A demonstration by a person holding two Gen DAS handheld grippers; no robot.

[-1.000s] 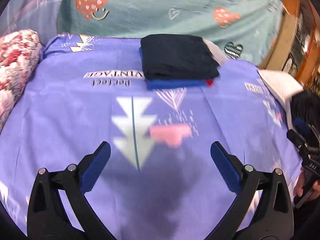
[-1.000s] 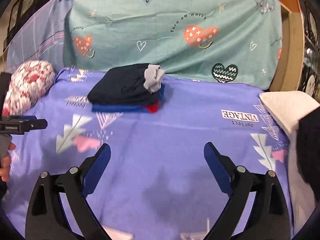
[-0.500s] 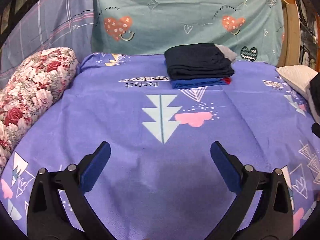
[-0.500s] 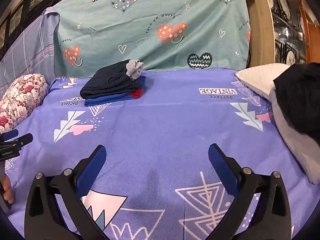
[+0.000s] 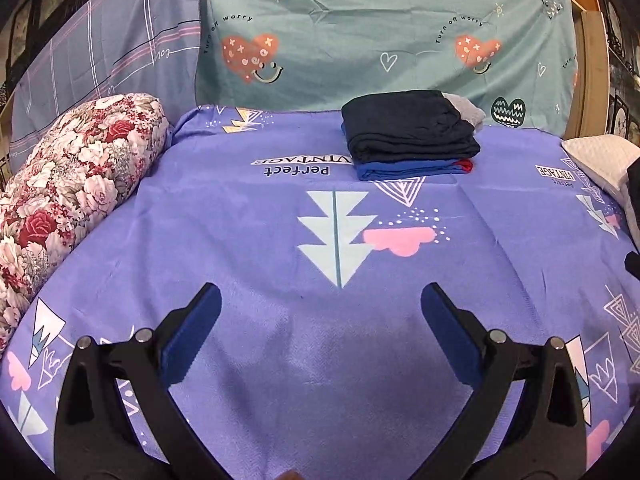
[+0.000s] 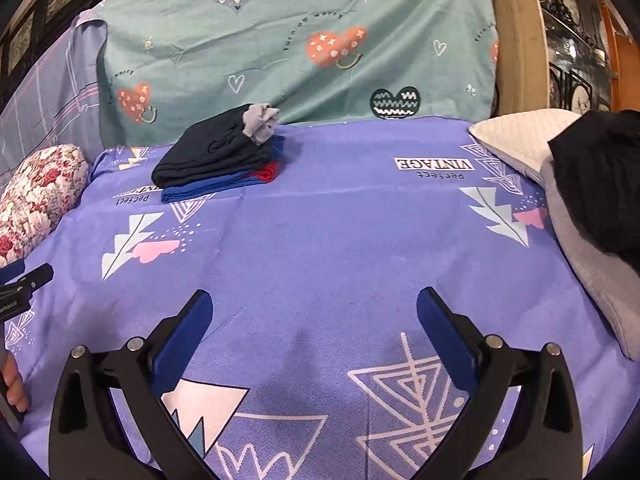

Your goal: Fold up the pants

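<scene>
I am holding my left gripper (image 5: 320, 320) and right gripper (image 6: 314, 320) wide and empty; the right's jaws just finished opening. Both have swung back from the folded stack (image 5: 410, 136), now lying far across the bed (image 5: 280, 240); unfolded pants (image 6: 600, 184) are waiting right of it.

A home bedroom: a bed (image 5: 248, 248) under a purple printed sheet, a floral bolster (image 5: 68, 184), a white pillow (image 6: 520, 136), and a teal heart-patterned cloth (image 5: 380, 40) hanging behind.

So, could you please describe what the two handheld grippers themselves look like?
Both match: the left gripper and right gripper each have two black plastic fingers with silver pivot pins and flat blue pads on the inner faces. No cables or sleeves show.
</scene>
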